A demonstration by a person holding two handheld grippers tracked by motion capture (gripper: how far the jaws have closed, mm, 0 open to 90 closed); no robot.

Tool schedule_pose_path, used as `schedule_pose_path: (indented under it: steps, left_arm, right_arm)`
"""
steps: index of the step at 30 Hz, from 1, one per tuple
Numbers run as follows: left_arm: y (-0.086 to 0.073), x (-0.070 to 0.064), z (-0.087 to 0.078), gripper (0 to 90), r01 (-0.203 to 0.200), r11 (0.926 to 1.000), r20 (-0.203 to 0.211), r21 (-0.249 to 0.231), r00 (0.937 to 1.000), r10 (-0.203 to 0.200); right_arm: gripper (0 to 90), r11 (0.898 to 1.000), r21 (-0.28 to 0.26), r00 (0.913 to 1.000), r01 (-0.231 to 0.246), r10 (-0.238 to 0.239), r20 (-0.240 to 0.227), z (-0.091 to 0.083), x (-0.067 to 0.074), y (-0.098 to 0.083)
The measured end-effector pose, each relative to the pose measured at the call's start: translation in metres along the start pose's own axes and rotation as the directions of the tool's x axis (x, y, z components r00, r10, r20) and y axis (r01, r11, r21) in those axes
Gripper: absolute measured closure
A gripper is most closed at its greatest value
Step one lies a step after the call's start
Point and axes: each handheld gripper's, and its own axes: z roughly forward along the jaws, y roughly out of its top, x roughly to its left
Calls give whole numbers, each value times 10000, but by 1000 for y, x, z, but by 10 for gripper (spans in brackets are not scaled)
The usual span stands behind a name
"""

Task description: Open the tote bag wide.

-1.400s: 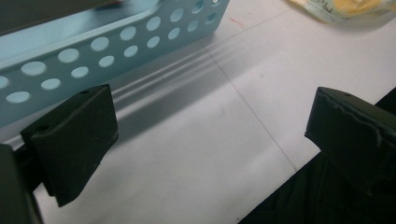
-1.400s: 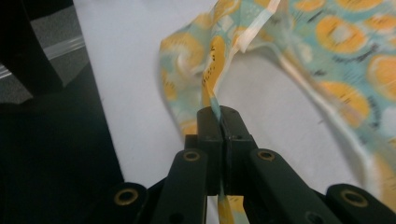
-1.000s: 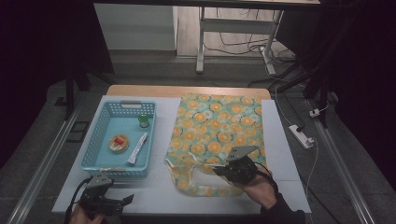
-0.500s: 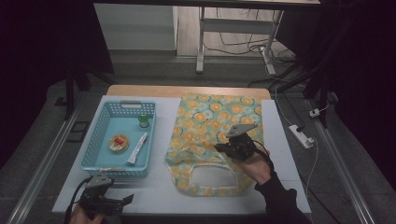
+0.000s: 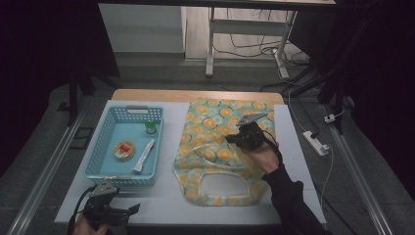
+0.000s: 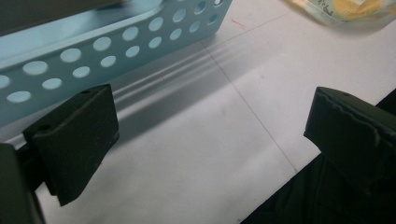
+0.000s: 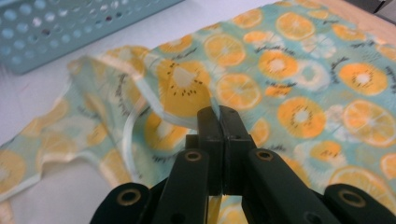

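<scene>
A cloth bag (image 5: 218,117) printed with orange slices lies flat on the white table, its handle loop toward the near edge. My right gripper (image 5: 233,140) is over its middle, shut on a fold of the bag's upper layer, which it holds raised; in the right gripper view the right gripper (image 7: 218,114) has its jaws pressed together on the bag (image 7: 289,79). My left gripper (image 5: 131,209) rests at the near left corner of the table. In the left gripper view the left gripper (image 6: 210,121) stands open over bare table.
A light blue perforated basket (image 5: 98,149) at the left holds a green-capped bottle (image 5: 150,127), a round tin (image 5: 124,150) and a white tube (image 5: 145,154). Its wall (image 6: 93,51) is close to my left gripper. A power strip (image 5: 318,142) lies off the right edge.
My right gripper has moved away from the person, drawing the bag's upper layer back with it. The left gripper has stayed in place.
</scene>
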Motion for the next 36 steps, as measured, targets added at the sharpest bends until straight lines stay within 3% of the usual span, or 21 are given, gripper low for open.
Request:
schedule_pose_path:
  steps: [7, 13, 18, 28, 36]
  left_arm:
    - [0, 0, 0, 31, -11, 10000, 15, -17, 10000, 11]
    - [0, 0, 0, 31, -6, 10000, 38, -20, 10000, 6]
    - [0, 0, 0, 31, -2, 10000, 41, -24, 10000, 2]
    - [0, 0, 0, 31, -44, 10000, 33, 7, 10000, 44]
    - [0, -1, 0, 32, -87, 10000, 42, -21, 10000, 87]
  right_arm:
    - [887, 9999, -69, 9999, -75, 76, 133, 10, -19, 9]
    - [887, 10000, 4, 9984, 54, -54, 558, 21, -33, 15]
    - [886, 9999, -57, 9963, -140, 145, 842, 31, -45, 17]
    - [877, 9949, 794, 9933, -624, 541, 1023, 63, -61, -9]
    - [826, 9910, 1145, 9931, -693, 577, 1019, 72, -60, -17]
